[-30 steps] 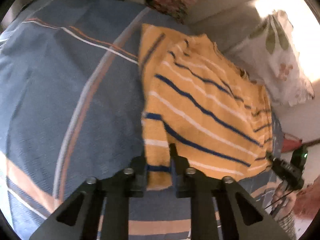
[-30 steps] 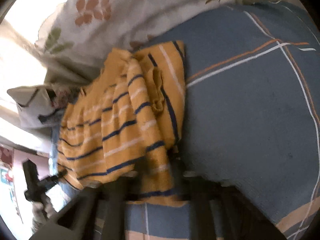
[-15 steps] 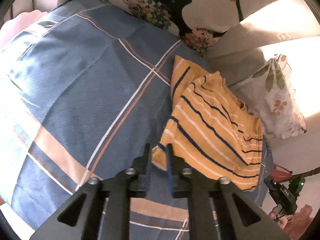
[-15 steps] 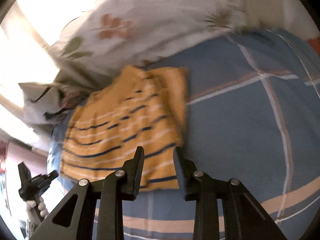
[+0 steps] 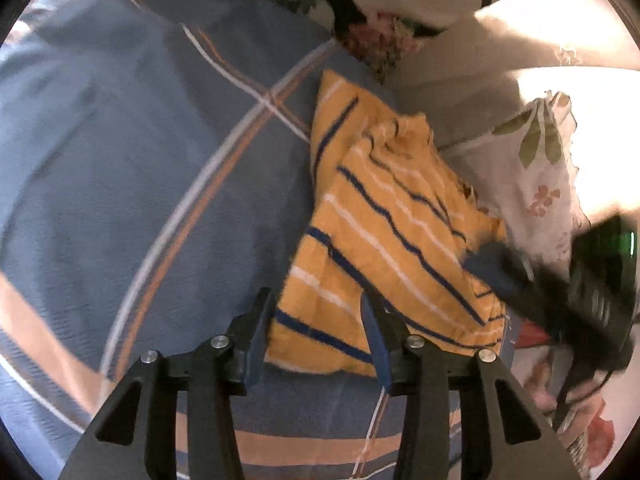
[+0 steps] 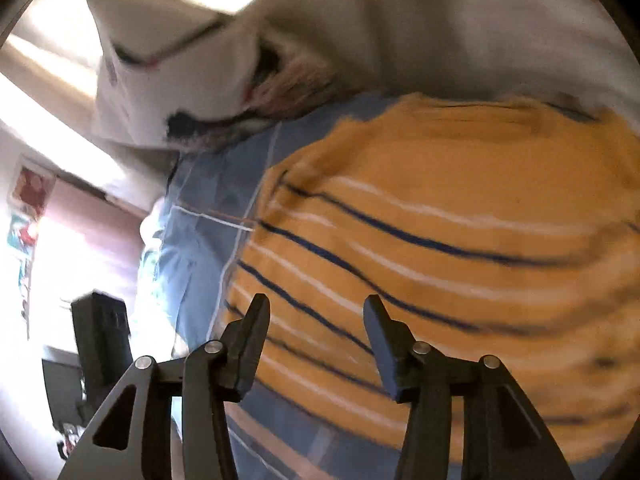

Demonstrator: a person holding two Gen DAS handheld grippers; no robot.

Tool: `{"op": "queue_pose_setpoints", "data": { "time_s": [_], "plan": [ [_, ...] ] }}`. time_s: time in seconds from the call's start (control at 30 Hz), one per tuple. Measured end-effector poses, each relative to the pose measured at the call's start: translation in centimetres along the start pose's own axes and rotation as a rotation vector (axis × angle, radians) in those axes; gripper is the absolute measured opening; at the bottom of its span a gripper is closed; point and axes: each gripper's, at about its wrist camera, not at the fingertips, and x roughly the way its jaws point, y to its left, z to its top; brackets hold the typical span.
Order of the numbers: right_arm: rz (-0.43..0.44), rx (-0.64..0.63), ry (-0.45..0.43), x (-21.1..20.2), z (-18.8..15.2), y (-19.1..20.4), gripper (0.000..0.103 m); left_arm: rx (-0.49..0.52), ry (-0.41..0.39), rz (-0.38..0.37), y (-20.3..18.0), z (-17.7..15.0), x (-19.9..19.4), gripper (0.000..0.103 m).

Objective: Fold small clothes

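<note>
A small yellow garment with navy and white stripes (image 5: 384, 236) lies folded on the blue checked bedcover (image 5: 132, 184). My left gripper (image 5: 316, 304) hovers over its near corner; the jaws are opening and the cloth lies below them, not pinched. In the right wrist view the same yellow garment (image 6: 440, 248) fills the frame, blurred by motion. My right gripper (image 6: 316, 312) hangs above its striped lower part with jaws opening and nothing gripped. The right gripper's dark body (image 5: 592, 280) shows at the right edge of the left wrist view, beside the garment's far side.
White floral pillows (image 5: 544, 184) press against the garment's far edge, and another dark-flowered pillow (image 5: 372, 40) sits at the bed's head. The bed's edge (image 6: 188, 248) drops off at left in the right wrist view, with a dark object (image 6: 102, 332) on the floor beyond.
Both grippers held the garment a second ago and have let go, jaws spreading. The right gripper has swung sideways over the garment toward the bed's edge. The left has shifted slightly.
</note>
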Motion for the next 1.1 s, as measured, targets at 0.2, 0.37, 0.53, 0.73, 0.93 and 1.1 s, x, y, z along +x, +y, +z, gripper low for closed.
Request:
{"op": "queue_pose_setpoints", "data": {
  "time_s": [0.2, 0.37, 0.53, 0.73, 0.93, 1.1],
  "plan": [
    [-0.167, -0.13, 0.077, 6.9, 2.7, 5.8, 0.071, -0.055, 0.055, -0.15, 1.2, -0.3, 0.5, 0.021],
    [-0.319, -0.2, 0.125, 9.9, 3.0, 7.9, 0.076, -0.056, 0.073, -0.223, 1.2, -0.2, -0.3, 0.021],
    [-0.543, -0.357, 0.113, 11.2, 1.8, 9.7, 0.047, -0.037, 0.081, -0.234, 0.5, -0.2, -1.2, 0.018],
    [-0.366, -0.204, -0.022, 4.7, 2.2, 6.0, 0.011, -0.043, 0.039, -0.293, -0.2, -0.4, -4.6, 0.018],
    [-0.21, -0.001, -0.206, -5.7, 1.8, -2.7, 0.011, -0.044, -0.063, -0.222, -1.2, -0.8, -7.8, 0.018],
    [-0.191, 0.134, -0.317, -13.7, -0.7, -12.6, 0.011, -0.055, -0.037, -0.178, -3.6, -2.4, -5.6, 0.018]
  ]
}}
